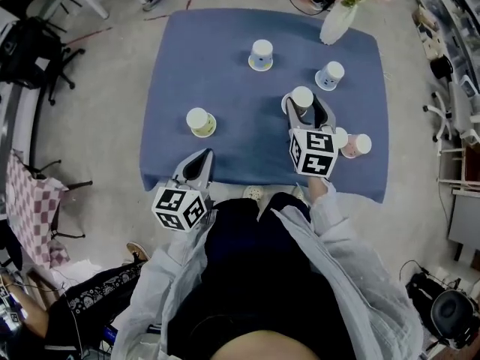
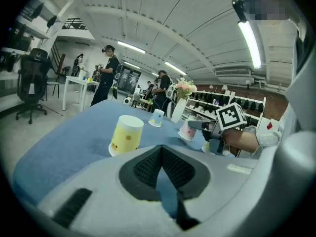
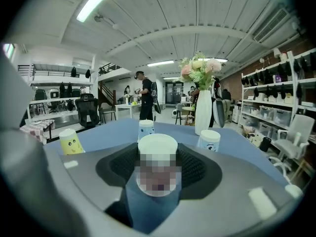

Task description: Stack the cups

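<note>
My right hand-held gripper (image 1: 304, 109) clamps a cup (image 1: 302, 96) on the desk (image 1: 225, 66); best lifted straight up, squeezed lightly. Left hand-held gripper (image 1: 202, 156) closed, empty.

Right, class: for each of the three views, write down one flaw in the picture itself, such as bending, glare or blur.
Head view: wide-lens bending, so the edges of the tablecloth bow. Left gripper view: the ceiling light glares white, and dark corners ring the frame. Right gripper view: a mosaic patch laid over afterwards hides the side of the nearest cup.
</note>
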### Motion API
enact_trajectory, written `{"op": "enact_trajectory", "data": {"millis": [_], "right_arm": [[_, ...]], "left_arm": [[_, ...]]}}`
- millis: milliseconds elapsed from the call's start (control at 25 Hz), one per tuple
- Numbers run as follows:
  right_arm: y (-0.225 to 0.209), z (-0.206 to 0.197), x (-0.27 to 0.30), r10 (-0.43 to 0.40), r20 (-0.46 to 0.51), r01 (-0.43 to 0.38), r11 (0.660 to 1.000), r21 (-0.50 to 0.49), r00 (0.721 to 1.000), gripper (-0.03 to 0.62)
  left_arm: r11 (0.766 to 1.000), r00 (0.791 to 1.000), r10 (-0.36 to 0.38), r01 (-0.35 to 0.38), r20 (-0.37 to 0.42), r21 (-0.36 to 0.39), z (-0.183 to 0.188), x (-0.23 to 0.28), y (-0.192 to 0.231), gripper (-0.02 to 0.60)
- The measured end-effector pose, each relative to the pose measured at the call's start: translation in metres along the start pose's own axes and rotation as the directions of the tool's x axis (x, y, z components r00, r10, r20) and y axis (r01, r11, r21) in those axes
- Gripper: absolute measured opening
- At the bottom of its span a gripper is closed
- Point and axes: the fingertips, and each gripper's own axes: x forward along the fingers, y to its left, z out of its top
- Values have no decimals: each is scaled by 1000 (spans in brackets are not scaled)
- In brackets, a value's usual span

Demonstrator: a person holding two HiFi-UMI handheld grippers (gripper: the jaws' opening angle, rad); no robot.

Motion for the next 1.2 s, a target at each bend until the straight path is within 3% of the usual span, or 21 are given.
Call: {"op": "enact_trajectory", "data": {"millis": [520,800,1200], "right_arm": [[4,-21,-64,-39,0,39,999,22,999,256],[-2,-38,-71,-64,-26,65,997,36,998,256],[-7,-56,-68,-88,-56,87,996,-24,995,257]], "left_arm": [[987,986,-157,159,-54,38,-8,27,-41,-9],[984,982,-172,175,-82,36,-16,29,-44,-9],[983,979,-177,180,-98,26,-22,30,-45,-11]]}}
